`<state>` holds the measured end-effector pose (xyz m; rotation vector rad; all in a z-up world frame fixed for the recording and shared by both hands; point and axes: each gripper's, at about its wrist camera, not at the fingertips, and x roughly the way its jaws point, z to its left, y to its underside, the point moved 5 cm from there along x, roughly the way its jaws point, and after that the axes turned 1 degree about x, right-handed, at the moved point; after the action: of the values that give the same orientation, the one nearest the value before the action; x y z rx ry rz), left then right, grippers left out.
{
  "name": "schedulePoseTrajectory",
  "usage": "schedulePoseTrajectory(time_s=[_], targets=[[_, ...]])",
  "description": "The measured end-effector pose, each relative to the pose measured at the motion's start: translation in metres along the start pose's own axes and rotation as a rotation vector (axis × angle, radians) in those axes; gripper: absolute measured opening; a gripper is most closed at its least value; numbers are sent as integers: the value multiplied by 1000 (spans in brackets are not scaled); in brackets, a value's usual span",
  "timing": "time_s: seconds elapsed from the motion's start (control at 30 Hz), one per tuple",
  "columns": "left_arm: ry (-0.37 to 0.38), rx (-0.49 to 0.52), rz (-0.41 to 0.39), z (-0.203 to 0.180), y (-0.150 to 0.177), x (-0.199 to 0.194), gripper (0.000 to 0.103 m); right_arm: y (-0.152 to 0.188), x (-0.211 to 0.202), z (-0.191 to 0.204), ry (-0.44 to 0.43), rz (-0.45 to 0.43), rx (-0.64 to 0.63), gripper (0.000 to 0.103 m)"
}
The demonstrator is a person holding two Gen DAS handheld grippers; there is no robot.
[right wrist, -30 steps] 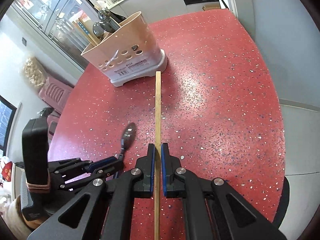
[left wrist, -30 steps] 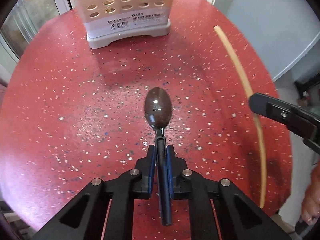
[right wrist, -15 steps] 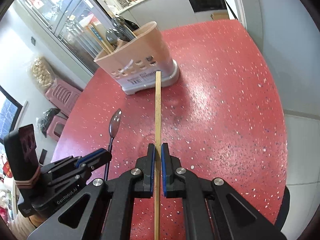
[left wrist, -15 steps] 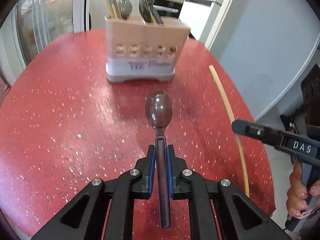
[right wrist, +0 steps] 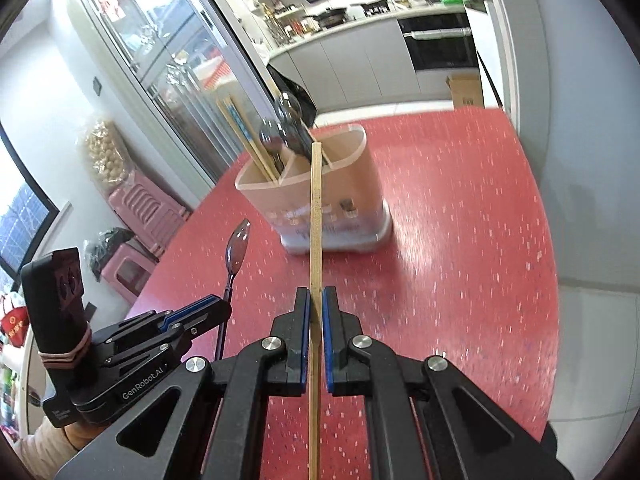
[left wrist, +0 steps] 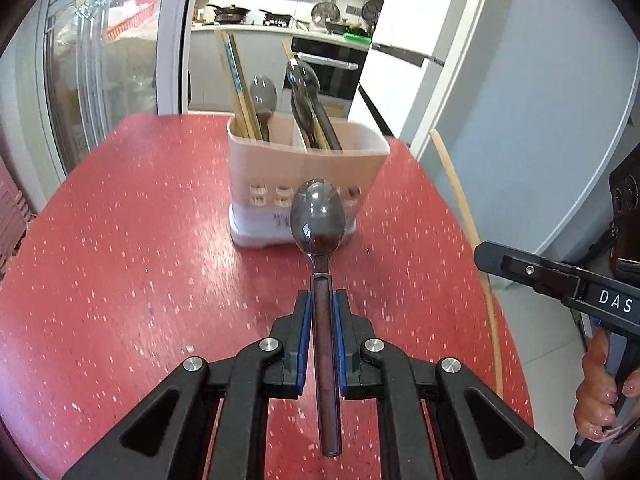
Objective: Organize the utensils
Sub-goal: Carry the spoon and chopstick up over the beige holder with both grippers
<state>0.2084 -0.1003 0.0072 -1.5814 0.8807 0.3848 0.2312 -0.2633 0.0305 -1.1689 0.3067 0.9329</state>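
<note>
We have lifted both utensils off the red table: our left gripper is clamped on the spoon, our right gripper pinches the chopstick. Both now aim at the holder near the far edge. Only the right view shows the spoon side-on.

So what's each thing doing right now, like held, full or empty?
Left gripper: shut on the spoon.
Spoon: held up, bowl forward.
Right gripper: shut on the chopstick.
Chopstick: held off the table.
Utensil holder: upright on the table, partly filled with chopsticks and spoons.
</note>
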Motion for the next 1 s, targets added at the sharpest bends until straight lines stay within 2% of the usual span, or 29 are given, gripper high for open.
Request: schedulePoseTrajectory(time_s=[0.6, 0.77, 1.0], targets=[[-22, -43, -258, 48, -154, 6, 39, -131, 13, 31, -42, -195, -116, 6], [-44, -47, -305, 56, -180, 29, 39, -166, 28, 35, -40, -265, -163, 6], [-69, -57, -349, 62, -195, 63, 39, -198, 66, 34, -14, -327, -250, 6]])
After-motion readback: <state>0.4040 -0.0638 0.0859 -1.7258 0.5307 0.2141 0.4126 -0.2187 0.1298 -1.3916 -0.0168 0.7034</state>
